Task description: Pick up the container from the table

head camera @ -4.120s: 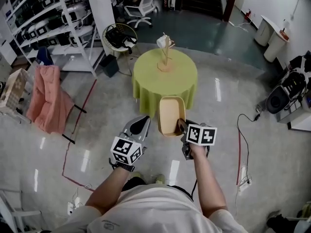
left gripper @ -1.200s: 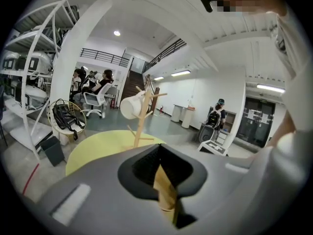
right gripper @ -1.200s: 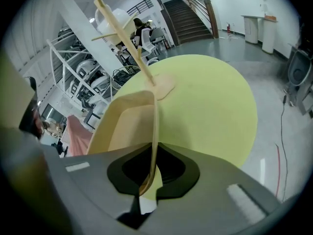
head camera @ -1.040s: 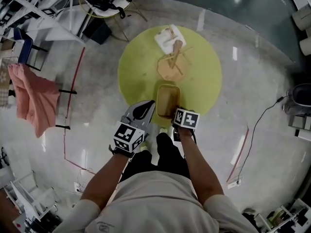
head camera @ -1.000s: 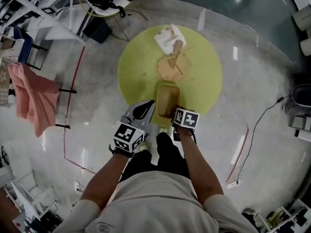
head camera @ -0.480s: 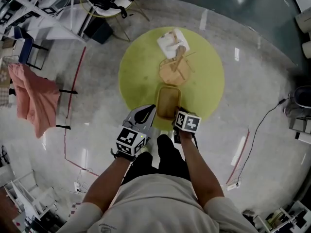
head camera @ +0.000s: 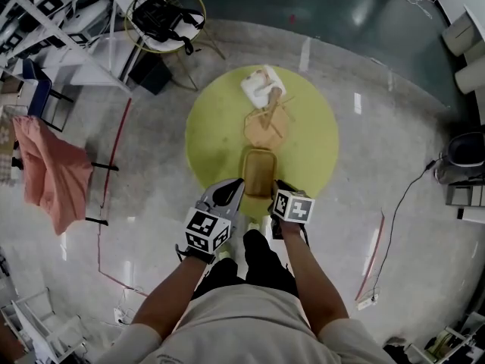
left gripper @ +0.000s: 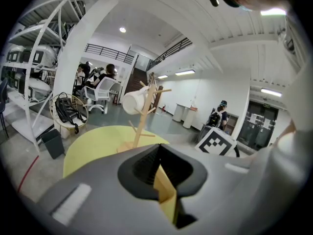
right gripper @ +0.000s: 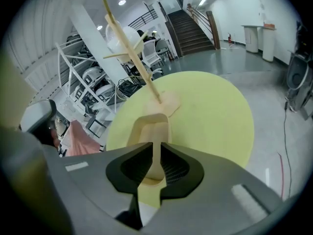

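Right now the container (head camera: 258, 170) sits at the near edge of the round yellow-green table (head camera: 216, 139). Mug tree (head camera: 267, 117) with white cup (head camera: 260, 86) stands just past its far end, blocking that way; table bare left and right. Right gripper (head camera: 277, 190) clamps the near rim; left gripper (head camera: 234, 190) narrow on a tan sliver at the left near corner. Versus half a second ago: same spot, same grips.
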`<state>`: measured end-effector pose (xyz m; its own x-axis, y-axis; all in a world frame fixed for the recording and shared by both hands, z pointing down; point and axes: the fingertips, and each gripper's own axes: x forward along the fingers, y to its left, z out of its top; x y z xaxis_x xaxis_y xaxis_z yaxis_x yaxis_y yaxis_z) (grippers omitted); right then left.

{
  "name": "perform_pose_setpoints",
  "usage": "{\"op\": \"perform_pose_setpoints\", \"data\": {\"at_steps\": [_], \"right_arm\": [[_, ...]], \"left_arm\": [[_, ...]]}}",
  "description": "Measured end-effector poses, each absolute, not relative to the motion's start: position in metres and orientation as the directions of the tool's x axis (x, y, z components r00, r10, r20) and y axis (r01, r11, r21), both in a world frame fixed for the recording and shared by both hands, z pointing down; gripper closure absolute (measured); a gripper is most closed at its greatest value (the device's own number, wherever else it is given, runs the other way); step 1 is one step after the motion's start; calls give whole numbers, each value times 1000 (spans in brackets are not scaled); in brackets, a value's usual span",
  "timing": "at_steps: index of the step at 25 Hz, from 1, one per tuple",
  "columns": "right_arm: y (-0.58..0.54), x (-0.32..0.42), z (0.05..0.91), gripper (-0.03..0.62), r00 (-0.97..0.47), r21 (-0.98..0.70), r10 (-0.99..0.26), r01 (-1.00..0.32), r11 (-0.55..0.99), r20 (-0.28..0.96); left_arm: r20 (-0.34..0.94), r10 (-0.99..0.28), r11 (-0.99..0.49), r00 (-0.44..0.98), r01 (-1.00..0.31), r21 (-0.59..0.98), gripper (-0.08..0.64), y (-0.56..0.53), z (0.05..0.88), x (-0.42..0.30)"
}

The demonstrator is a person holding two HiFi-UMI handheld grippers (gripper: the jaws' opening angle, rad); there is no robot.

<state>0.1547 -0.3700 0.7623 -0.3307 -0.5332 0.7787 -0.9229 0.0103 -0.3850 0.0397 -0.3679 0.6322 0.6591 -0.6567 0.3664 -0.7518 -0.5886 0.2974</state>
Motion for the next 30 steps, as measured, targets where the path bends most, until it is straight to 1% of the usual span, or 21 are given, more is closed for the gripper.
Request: {"op": "perform_pose_setpoints", "data": {"at_steps": [5, 12, 19, 20, 25, 30], "right_arm": [[-365, 137, 715, 551, -369, -415, -601, -907, 68, 709], [-353, 110, 645, 560, -387, -417, -688, -899, 134, 613], [-335, 87, 595, 573, -393, -409, -742, -895, 176, 542], [-333, 84, 587, 581, -395, -409, -750, -894, 182, 531], [-323, 74, 547, 581, -396, -401, -796, -891, 212, 459], [-309, 67, 514, 581, -391, -379, -831, -894, 240, 396]], "left_arm": [[337, -656, -607, 675, -737, 295, 554, -359, 615, 37], [293, -652, -630, 699, -715, 302, 554, -345, 581, 27], [256, -660, -644, 707, -707, 292, 554, -328, 554, 7], [250, -662, -647, 706, -707, 286, 554, -326, 549, 4], [209, -678, -664, 704, -710, 236, 554, -320, 519, -7], [156, -685, -666, 711, -699, 261, 554, -309, 490, -17]]}}
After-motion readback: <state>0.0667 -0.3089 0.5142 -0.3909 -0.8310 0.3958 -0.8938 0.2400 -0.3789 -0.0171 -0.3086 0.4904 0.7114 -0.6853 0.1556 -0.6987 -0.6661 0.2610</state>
